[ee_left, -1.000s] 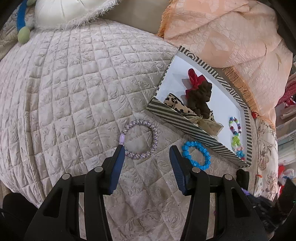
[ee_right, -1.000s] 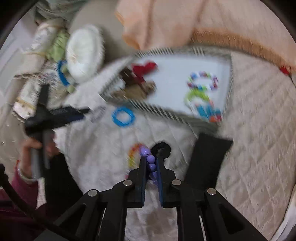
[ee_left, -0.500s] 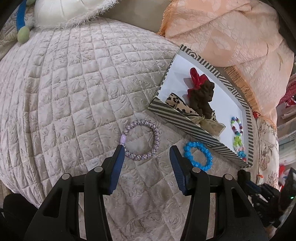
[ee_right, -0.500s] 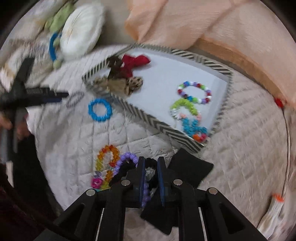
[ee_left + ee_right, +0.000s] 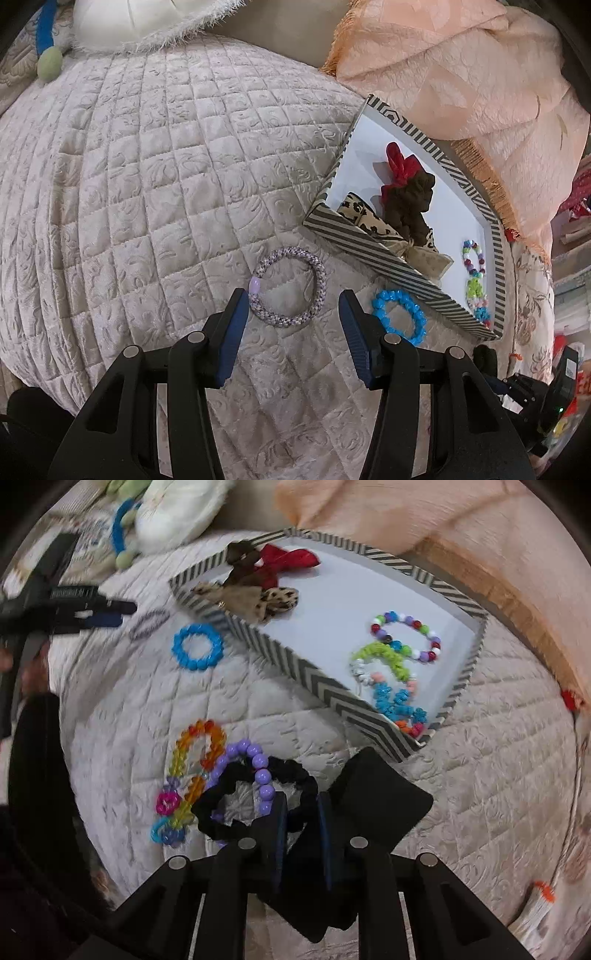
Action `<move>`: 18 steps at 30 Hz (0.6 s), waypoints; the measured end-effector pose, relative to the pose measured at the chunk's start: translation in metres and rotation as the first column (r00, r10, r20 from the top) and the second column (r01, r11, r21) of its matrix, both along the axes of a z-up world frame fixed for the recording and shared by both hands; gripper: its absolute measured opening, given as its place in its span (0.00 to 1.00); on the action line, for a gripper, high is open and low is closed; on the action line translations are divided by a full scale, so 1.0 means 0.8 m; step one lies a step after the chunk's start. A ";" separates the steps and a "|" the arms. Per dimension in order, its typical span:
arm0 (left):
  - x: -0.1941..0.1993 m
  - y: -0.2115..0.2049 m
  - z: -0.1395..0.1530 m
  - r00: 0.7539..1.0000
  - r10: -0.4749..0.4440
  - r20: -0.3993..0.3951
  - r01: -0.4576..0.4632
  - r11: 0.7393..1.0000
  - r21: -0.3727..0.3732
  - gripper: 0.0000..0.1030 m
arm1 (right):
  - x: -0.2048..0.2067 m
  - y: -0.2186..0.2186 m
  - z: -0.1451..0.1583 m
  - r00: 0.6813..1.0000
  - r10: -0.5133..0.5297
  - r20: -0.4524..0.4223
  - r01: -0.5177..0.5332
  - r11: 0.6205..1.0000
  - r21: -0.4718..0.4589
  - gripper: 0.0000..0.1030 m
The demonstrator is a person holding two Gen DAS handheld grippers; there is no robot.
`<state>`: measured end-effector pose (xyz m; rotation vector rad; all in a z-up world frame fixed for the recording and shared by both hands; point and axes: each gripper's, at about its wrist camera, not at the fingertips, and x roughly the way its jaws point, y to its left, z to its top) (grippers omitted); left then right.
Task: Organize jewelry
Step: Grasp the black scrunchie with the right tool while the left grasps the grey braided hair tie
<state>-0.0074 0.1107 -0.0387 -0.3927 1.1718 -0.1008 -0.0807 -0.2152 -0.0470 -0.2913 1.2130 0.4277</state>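
My left gripper (image 5: 293, 299) is open, just above a lilac braided bracelet (image 5: 288, 286) that lies on the quilt at its fingertips. A blue bead bracelet (image 5: 399, 312) lies right of it, by the striped tray (image 5: 369, 254). My right gripper (image 5: 300, 801) points down at a pile; its jaws are opening, with the band of a black scrunchie (image 5: 295, 775) still pinched between the pads. A purple bead bracelet (image 5: 251, 753) lies against the left finger, and an orange-and-yellow bracelet (image 5: 195, 760) is beside it. The tray (image 5: 295, 657) holds scrunchies, a leopard bow and several bead bracelets.
A black cloth piece (image 5: 380, 801) lies under the right finger. A peach blanket (image 5: 461, 74) is bunched behind the tray, and a white fringed cushion (image 5: 147, 18) sits at the far edge. The left gripper (image 5: 110, 614) and a person's hand (image 5: 33, 668) show at far left.
The right gripper sank and rolled over the pile. The purple beads that were between its jaws now lie beside them, and the jaws stand slightly wider. The left gripper kept still.
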 end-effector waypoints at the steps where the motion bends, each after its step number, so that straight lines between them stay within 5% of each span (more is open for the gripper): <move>1: 0.001 0.000 -0.001 1.000 0.002 -0.001 -0.002 1.000 0.002 0.49 | 0.001 0.001 -0.002 1.000 -0.006 0.007 0.006 1.000 -0.016 0.14; 9: 0.013 -0.007 -0.014 1.000 0.005 -0.026 -0.004 0.999 0.042 0.53 | 0.016 0.005 -0.011 0.997 -0.059 0.040 0.057 0.998 0.038 0.12; 18: 0.028 -0.011 -0.031 1.000 0.018 -0.001 -0.018 0.994 0.110 0.53 | -0.009 -0.026 0.092 0.973 -0.160 0.166 0.113 0.959 0.259 0.11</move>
